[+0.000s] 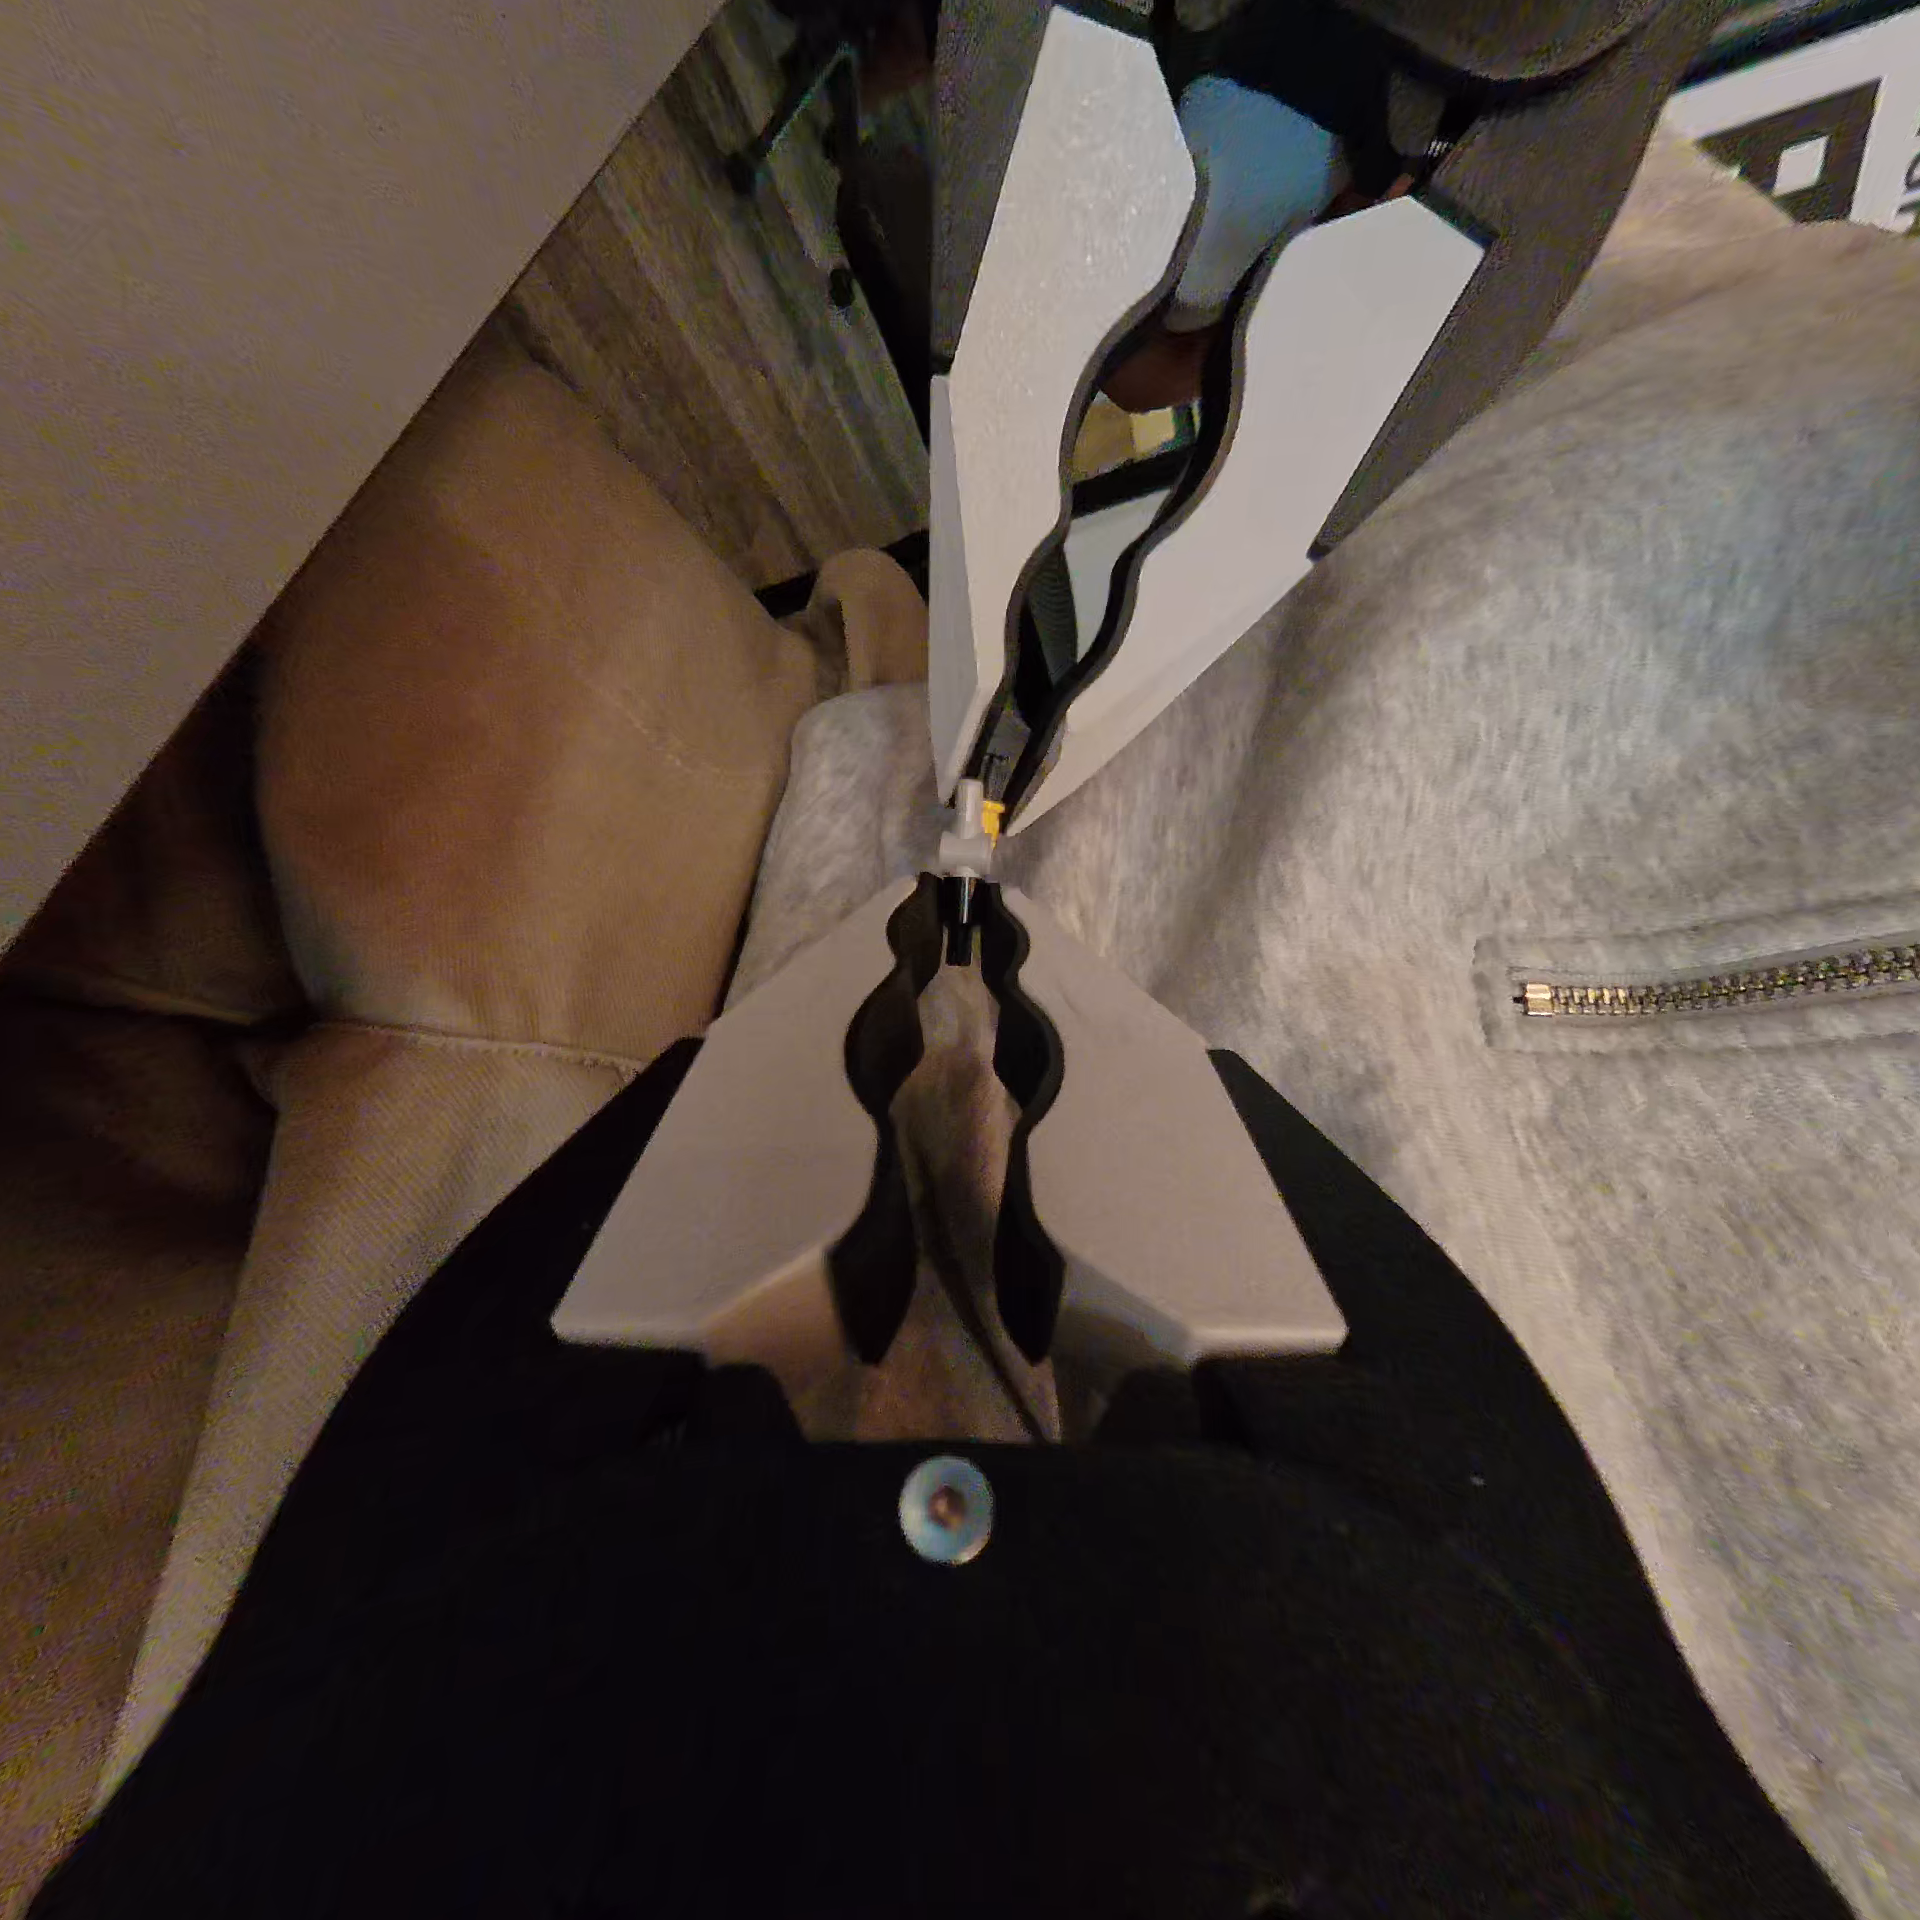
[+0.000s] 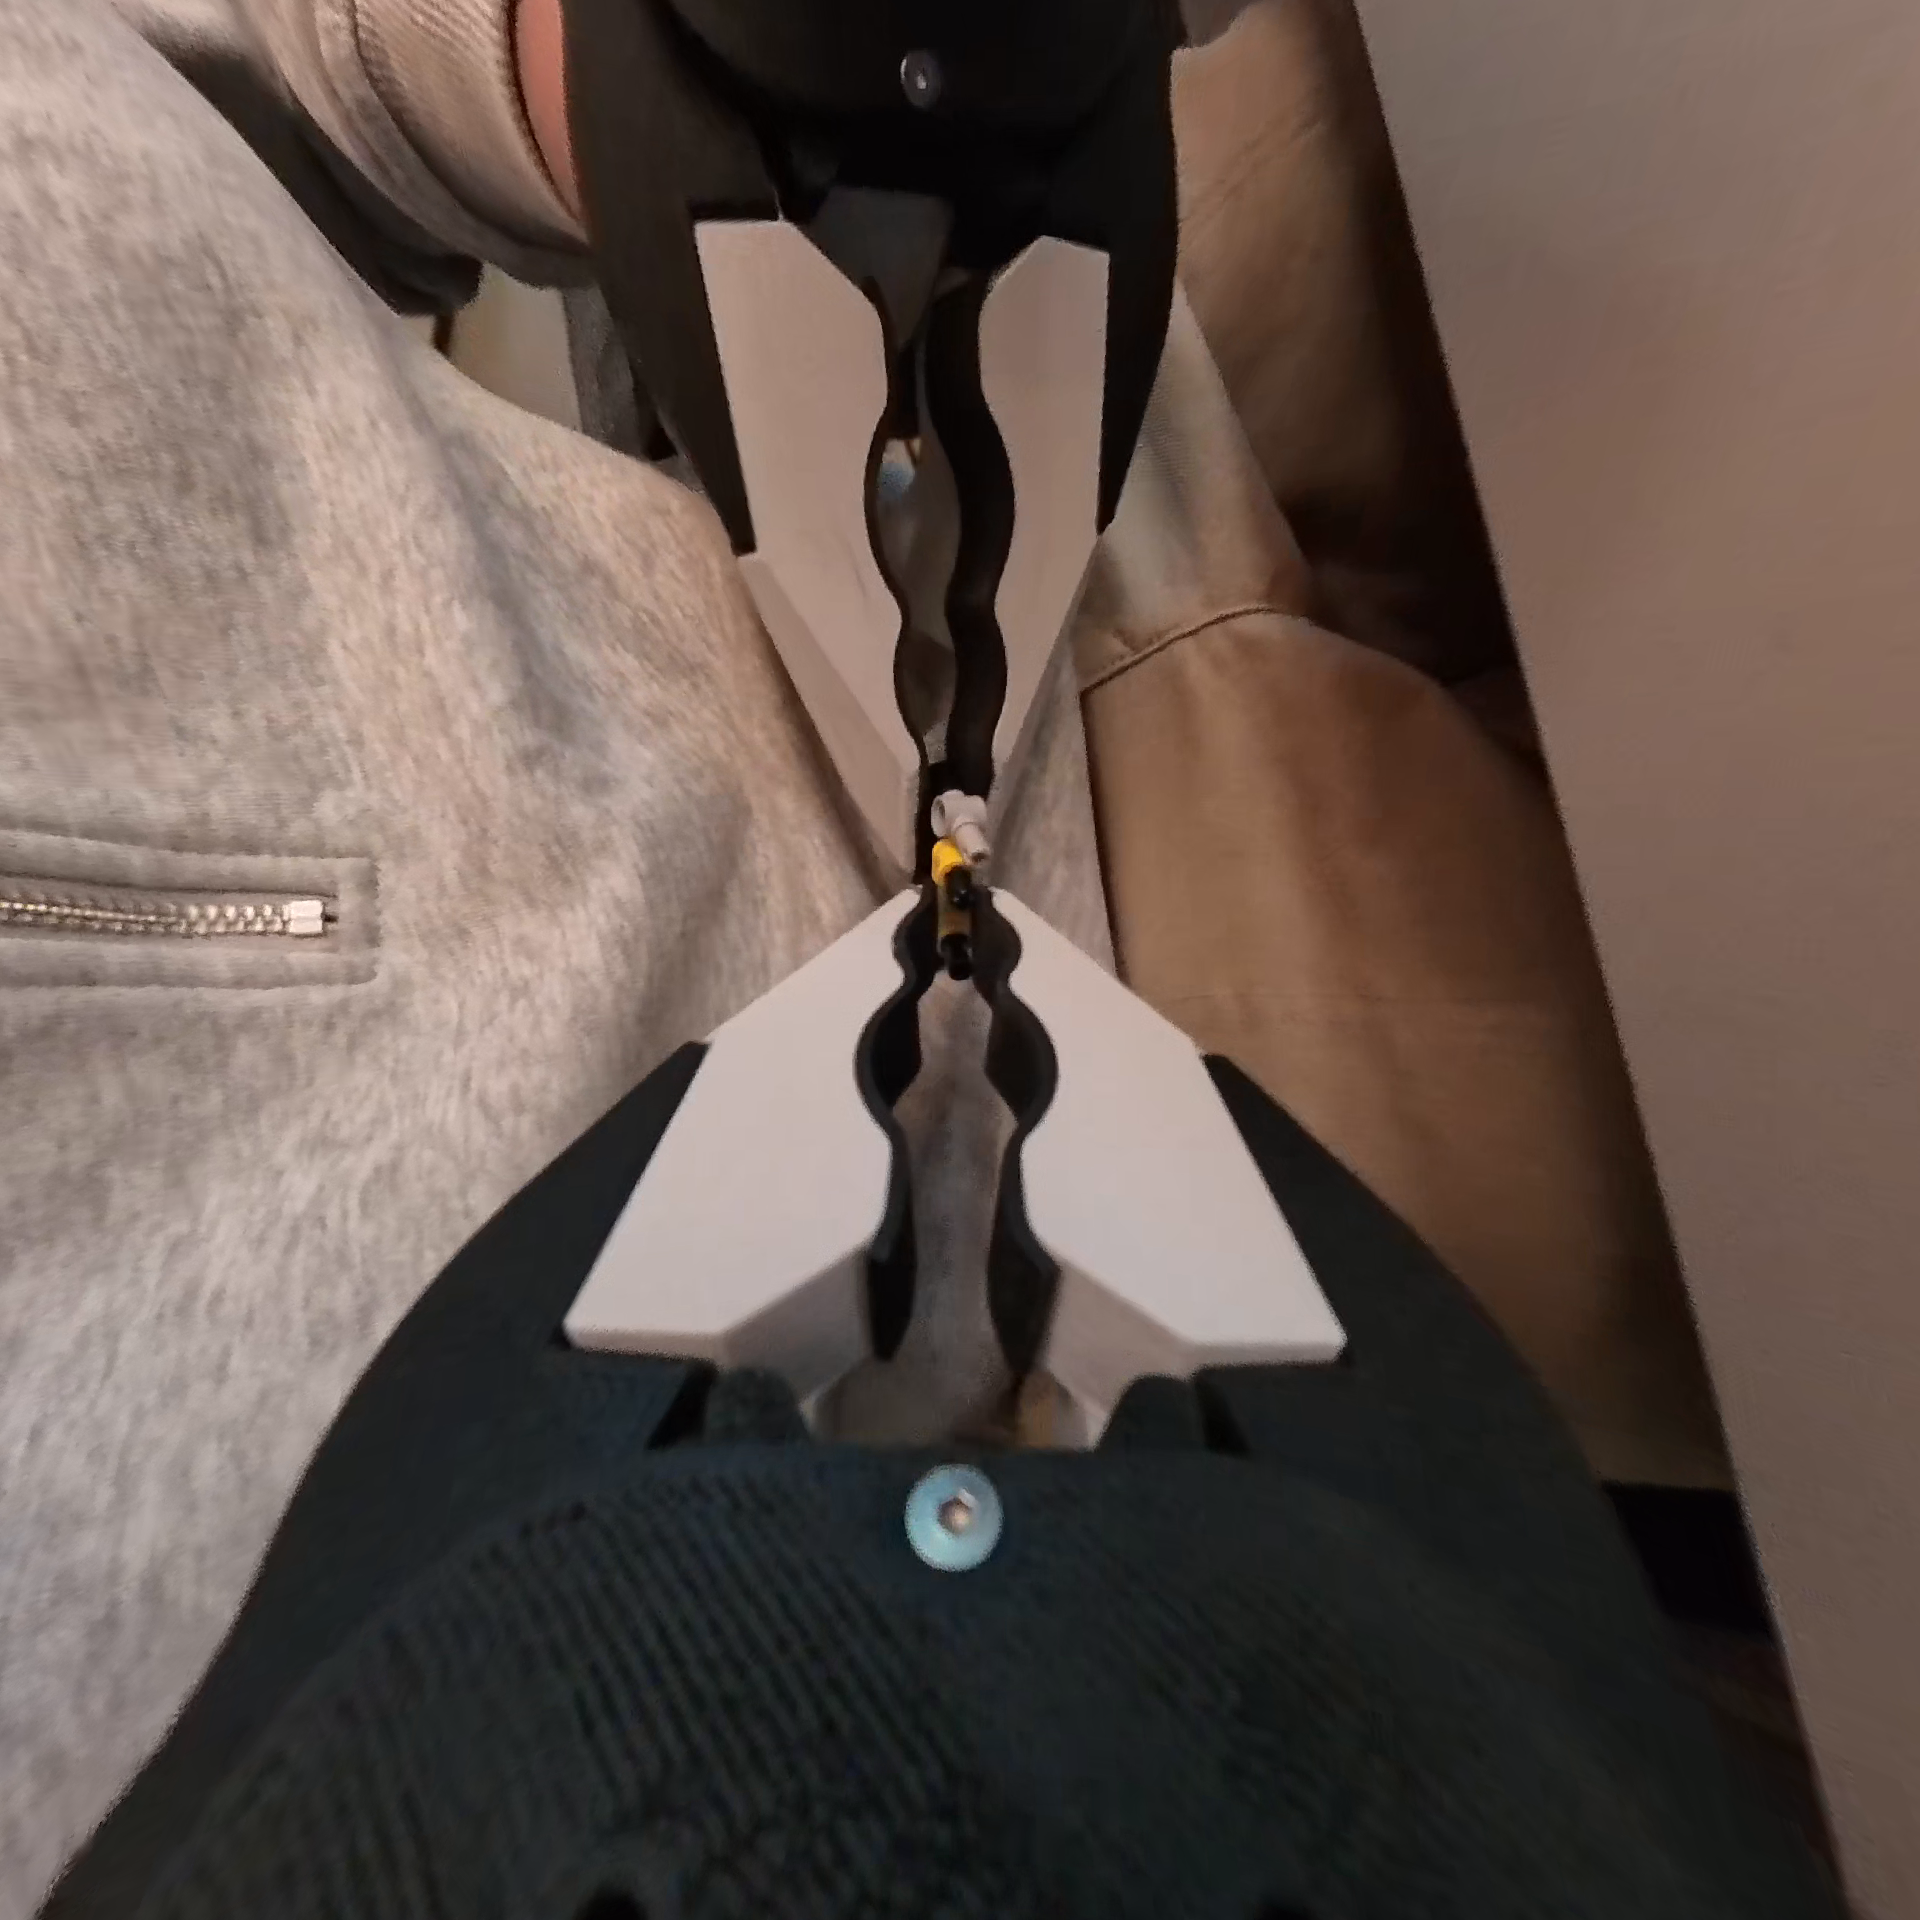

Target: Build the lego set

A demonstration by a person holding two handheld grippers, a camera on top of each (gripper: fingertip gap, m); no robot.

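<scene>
The right hand-held gripper (image 2: 957, 940) pinches a black pin (image 2: 955, 935) at its tips, jaws nearly closed. The left hand-held gripper (image 2: 951, 795) meets it tip to tip, clamping a small grey connector (image 2: 954, 812). A yellow piece (image 2: 945, 856) sits between pin and connector. Behind lie a grey zippered fleece (image 2: 312, 675) and tan trousers (image 2: 1299, 831).

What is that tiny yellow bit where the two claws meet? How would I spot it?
Start from the big grey fleece jacket with the metal zipper, then follow the two white-and-black claws to where their tips meet over the person's lap. There the right claw pinches a black pin; the yellow piece sits on it, beside a light grey connector. It is the only bright colour.
</scene>
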